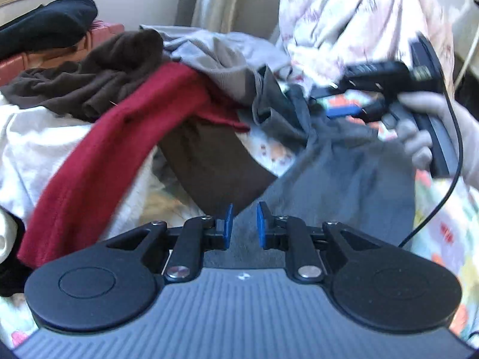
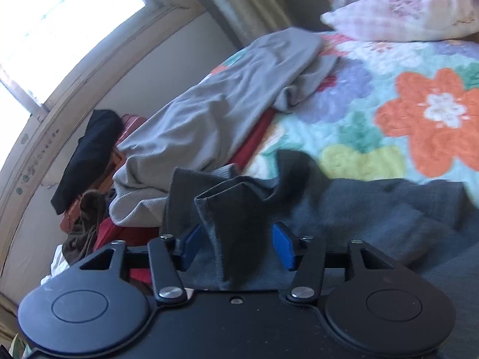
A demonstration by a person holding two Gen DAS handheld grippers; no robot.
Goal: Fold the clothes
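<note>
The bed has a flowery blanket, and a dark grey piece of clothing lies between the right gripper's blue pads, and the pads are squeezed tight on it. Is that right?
Nearly. The right wrist view shows the right gripper with its blue pads standing apart, not squeezing. The dark grey garment does sit between them, on the flowery blanket.

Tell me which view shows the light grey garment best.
The right wrist view: the light grey garment lies stretched across the floral quilt, seen nearly whole. The left wrist view shows only a crumpled part of it behind the red garment.
</note>
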